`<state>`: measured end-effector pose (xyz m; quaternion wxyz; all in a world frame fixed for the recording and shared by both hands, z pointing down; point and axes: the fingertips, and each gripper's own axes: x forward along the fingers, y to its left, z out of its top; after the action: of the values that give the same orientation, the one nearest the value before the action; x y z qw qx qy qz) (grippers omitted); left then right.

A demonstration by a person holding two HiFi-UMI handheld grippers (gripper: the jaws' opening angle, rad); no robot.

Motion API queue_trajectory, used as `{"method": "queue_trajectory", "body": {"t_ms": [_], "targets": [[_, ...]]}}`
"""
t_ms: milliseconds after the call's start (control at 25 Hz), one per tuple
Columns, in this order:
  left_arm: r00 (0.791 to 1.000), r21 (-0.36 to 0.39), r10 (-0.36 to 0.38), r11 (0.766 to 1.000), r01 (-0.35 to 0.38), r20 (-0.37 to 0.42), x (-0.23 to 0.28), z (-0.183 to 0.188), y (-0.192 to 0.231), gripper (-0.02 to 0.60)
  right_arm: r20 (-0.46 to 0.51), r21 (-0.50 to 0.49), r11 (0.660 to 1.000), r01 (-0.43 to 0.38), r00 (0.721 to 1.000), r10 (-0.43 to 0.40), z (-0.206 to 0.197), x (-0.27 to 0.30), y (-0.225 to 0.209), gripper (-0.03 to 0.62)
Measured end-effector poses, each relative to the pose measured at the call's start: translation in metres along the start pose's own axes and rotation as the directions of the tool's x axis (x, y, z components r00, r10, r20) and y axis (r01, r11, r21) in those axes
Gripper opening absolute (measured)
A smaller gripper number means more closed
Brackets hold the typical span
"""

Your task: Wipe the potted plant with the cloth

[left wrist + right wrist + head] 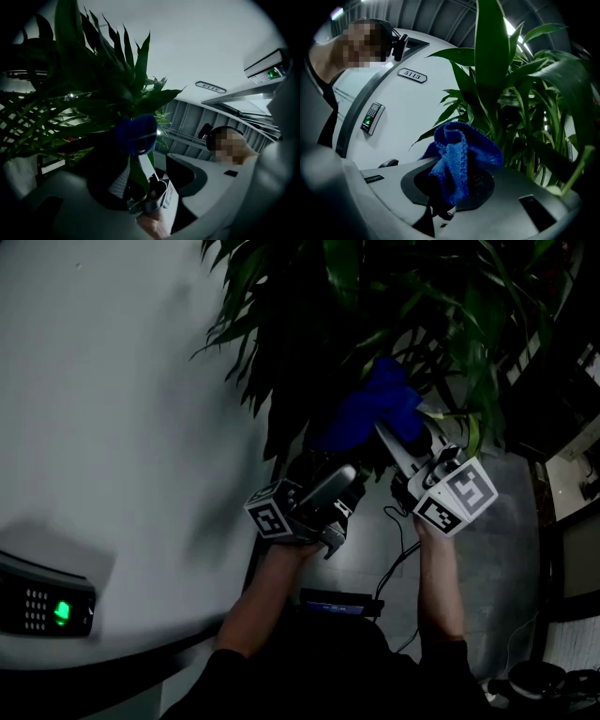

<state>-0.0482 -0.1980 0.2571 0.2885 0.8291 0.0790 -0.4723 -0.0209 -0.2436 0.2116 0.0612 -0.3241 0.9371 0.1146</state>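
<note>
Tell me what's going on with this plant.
A person is working on a potted plant. The right hand-held gripper is clamped on a blue cloth, held up among the leaves. The left hand-held gripper sits just below it, jaws apart, gripping nothing that I can make out.

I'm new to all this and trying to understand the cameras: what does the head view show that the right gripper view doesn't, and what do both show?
Only the head view shows the two marker cubes seen from above, the person's forearms behind them and the grey floor. Only the right gripper view shows the number plate on the wall. Both show the blue cloth clamped in the right gripper, the plant with its leaves close beside the cloth, and the wall keypad with its green light.
</note>
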Motion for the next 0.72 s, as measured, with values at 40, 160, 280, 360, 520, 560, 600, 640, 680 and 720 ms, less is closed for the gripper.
{"method": "queue_trajectory", "body": {"t_ms": [40, 160, 280, 360, 520, 560, 600, 640, 680, 720], "targets": [[1.0, -0.003, -0.004, 1.0, 0.004, 0.007, 0.001, 0.0, 0.0, 0.239, -0.002, 0.024, 1.0, -0.007, 1.0, 0.007, -0.006, -0.002, 0.002, 0.08], [1.0, 0.009, -0.009, 1.0, 0.009, 0.006, 0.002, -0.002, -0.003, 0.239, 0.0, 0.093, 0.995, -0.019, 1.0, 0.019, -0.021, -0.008, 0.012, 0.08], [1.0, 0.022, -0.008, 1.0, 0.008, -0.003, -0.002, -0.007, -0.004, 0.24, 0.025, 0.181, 0.983, -0.03, 0.999, 0.026, -0.028, -0.018, 0.018, 0.08], [1.0, 0.009, -0.025, 1.0, 0.025, 0.005, -0.006, -0.01, -0.005, 0.239, 0.051, 0.251, 0.967, -0.04, 0.998, 0.028, -0.031, -0.025, 0.021, 0.08], [0.998, -0.043, -0.052, 0.998, 0.053, 0.024, -0.013, -0.019, -0.006, 0.239, 0.076, 0.34, 0.939, -0.055, 0.997, 0.031, -0.037, -0.037, 0.024, 0.078], [0.998, -0.053, -0.051, 0.997, 0.053, 0.038, -0.016, -0.019, -0.003, 0.239, 0.074, 0.322, 0.945, -0.053, 0.997, 0.031, -0.034, -0.038, 0.024, 0.078], [0.998, -0.058, -0.046, 0.997, 0.049, 0.052, -0.019, -0.017, -0.001, 0.239, 0.079, 0.29, 0.956, -0.05, 0.997, 0.028, -0.026, -0.039, 0.023, 0.078], [0.997, -0.057, -0.037, 0.998, 0.041, 0.065, -0.02, -0.014, 0.001, 0.239, 0.092, 0.244, 0.969, -0.042, 0.996, 0.02, -0.013, -0.041, 0.022, 0.078], [0.997, -0.051, -0.024, 0.998, 0.027, 0.074, -0.022, -0.011, 0.003, 0.241, 0.109, 0.185, 0.982, -0.027, 0.994, 0.007, 0.003, -0.043, 0.02, 0.078], [0.997, -0.042, -0.007, 0.999, 0.011, 0.083, -0.022, -0.008, 0.005, 0.244, 0.127, 0.116, 0.993, -0.004, 0.992, -0.011, 0.02, -0.045, 0.017, 0.078]]}}
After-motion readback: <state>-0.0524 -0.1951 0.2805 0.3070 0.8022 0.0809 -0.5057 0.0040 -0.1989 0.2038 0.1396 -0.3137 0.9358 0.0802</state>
